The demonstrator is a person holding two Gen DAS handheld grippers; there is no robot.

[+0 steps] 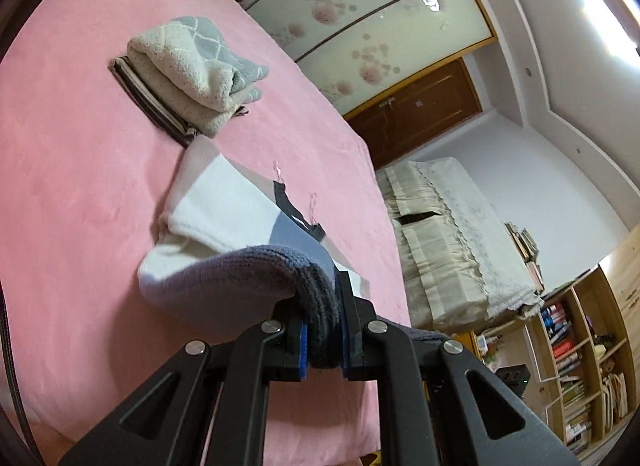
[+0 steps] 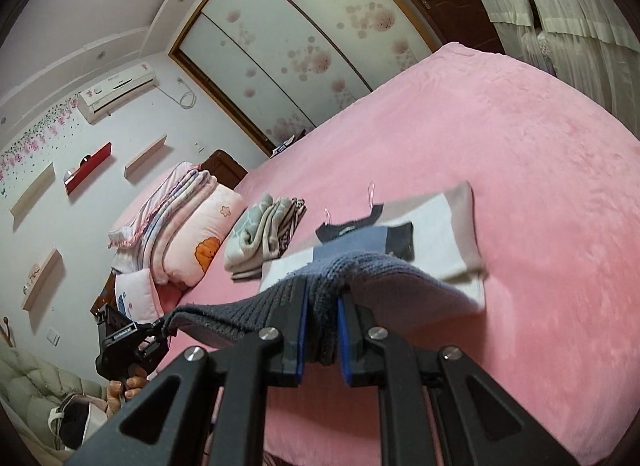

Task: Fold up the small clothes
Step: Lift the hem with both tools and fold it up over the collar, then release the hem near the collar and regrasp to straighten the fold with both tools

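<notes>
A small knit garment with white, blue-grey, beige and dark panels (image 1: 224, 201) lies on the pink bed, its near grey ribbed edge lifted. My left gripper (image 1: 323, 330) is shut on that grey edge at one corner. My right gripper (image 2: 322, 326) is shut on the same grey edge (image 2: 360, 270) at the other corner. The garment's far part (image 2: 432, 217) rests flat on the bed. The left gripper also shows in the right wrist view (image 2: 132, 342), holding the edge's far end.
A stack of folded towels and clothes (image 1: 192, 73) sits farther up the pink bed (image 1: 80, 145); it also shows in the right wrist view (image 2: 260, 234). Pillows and folded bedding (image 2: 180, 225) lie at the headboard. The bed's edge runs beside a curtained window and bookshelf (image 1: 572, 346).
</notes>
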